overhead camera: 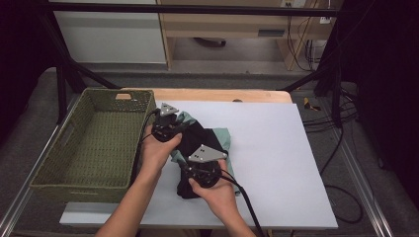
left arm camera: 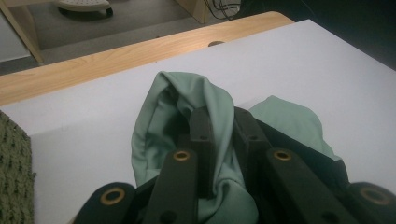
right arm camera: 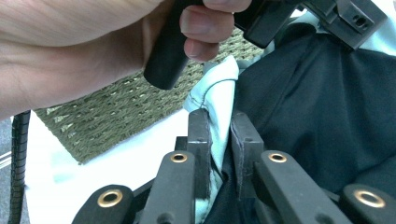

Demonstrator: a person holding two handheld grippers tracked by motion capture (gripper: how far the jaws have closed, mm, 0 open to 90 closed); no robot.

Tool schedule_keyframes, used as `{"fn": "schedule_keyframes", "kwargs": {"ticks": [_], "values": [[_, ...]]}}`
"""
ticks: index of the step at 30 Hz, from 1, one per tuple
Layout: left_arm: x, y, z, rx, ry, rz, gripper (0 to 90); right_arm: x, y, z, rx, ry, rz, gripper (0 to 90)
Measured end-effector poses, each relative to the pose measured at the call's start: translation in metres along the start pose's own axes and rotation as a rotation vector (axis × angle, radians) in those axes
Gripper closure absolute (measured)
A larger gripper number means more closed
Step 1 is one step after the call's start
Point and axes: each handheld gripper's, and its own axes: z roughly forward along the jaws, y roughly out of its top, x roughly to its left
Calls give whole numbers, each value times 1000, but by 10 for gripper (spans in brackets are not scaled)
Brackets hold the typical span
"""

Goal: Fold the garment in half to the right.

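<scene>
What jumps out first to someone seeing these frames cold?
The crumpled mint-green and black cloth garment in the middle of the white table sheet, pinched at two spots. The left hand-held gripper is shut on its green fold at the far end, and the right hand-held gripper is shut on its near edge. Next is the woven olive-green rectangular basket at the left of the table.
</scene>
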Motion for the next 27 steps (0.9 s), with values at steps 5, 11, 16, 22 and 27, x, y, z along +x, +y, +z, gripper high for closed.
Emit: {"fn": "schedule_keyframes", "kwargs": {"ticks": [5,11,16,22,27], "values": [[-3,0,4,-1,-10,-5,793,-2,-2,-2,1,-3,6,811],[-6,0,6,5,-18,8,789,-5,-6,-5,2,-8,12,810],[-8,0,8,4,-26,7,788,-7,-8,-8,3,-11,14,810],[-9,1,8,2,-34,7,787,-8,-9,-10,7,-14,14,809],[-11,1,9,4,-40,15,787,-10,-10,-11,8,-12,17,809]]}}
